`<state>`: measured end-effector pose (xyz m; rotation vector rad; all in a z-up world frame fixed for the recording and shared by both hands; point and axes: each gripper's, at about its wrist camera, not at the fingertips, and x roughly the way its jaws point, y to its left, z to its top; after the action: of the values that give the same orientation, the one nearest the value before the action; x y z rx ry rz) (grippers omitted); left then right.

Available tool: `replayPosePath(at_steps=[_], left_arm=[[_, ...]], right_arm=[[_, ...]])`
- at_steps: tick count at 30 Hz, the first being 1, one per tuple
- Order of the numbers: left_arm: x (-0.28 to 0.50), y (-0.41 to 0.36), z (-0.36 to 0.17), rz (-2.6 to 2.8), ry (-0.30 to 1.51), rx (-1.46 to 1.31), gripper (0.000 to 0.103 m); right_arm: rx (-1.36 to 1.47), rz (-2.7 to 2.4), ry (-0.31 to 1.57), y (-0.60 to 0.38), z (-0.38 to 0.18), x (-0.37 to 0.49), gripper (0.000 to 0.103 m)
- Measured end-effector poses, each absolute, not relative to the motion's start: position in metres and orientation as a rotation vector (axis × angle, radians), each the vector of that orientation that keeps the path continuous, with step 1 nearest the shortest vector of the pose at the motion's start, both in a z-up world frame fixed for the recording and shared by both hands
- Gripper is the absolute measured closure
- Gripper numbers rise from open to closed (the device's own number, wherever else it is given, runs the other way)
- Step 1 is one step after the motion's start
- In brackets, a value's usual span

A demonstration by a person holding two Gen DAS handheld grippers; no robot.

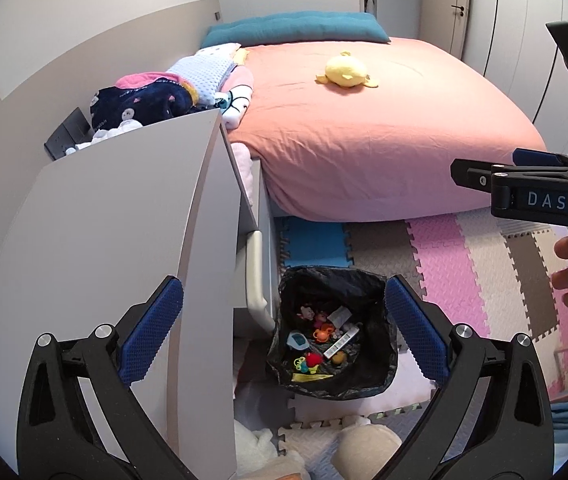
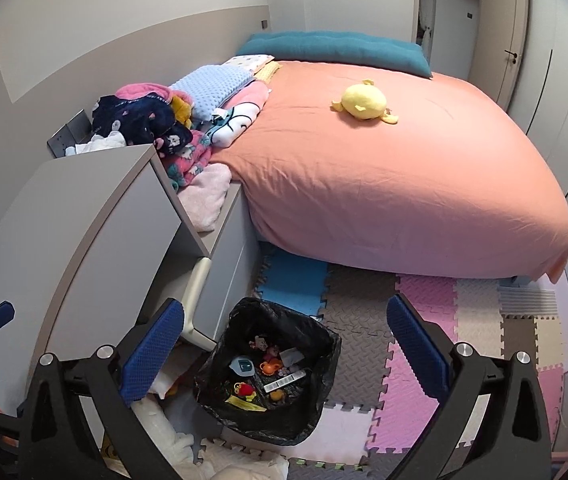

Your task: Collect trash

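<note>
I've got the left gripper spread to full width w/ nothing between its blue pads, and the right gripper is just as wide, also empty. The trash bin sits on the floor just ahead of and below both, framed between the left gripper's fingers; from the right gripper it lies slightly to the left of centre. It's lined w/ a crinkled black bag folded over the rim. Inside: small bright plastic bits (red, orange, teal, pink), a yellow wrapper, a white strip w/ a barcode, too small to read. Only legible writing is "DAS" on the right gripper's body, seen at the right edge of the left view. Foam puzzle mat under the bin; pink bed farther ahead w/ a yellow plush on it. Grey cabinet to the left of the bin.
</note>
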<state>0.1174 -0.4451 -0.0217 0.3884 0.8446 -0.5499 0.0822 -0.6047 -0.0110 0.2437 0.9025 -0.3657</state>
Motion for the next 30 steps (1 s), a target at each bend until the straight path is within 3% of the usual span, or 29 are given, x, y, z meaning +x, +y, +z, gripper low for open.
replayPosePath(at_steps=[30], left_arm=[[0.122, -0.429, -0.012, -0.557, 0.838, 0.335, 0.005]], right_arm=[[0.224, -0.355, 0.887, -0.589, -0.003, 0.089, 0.002]])
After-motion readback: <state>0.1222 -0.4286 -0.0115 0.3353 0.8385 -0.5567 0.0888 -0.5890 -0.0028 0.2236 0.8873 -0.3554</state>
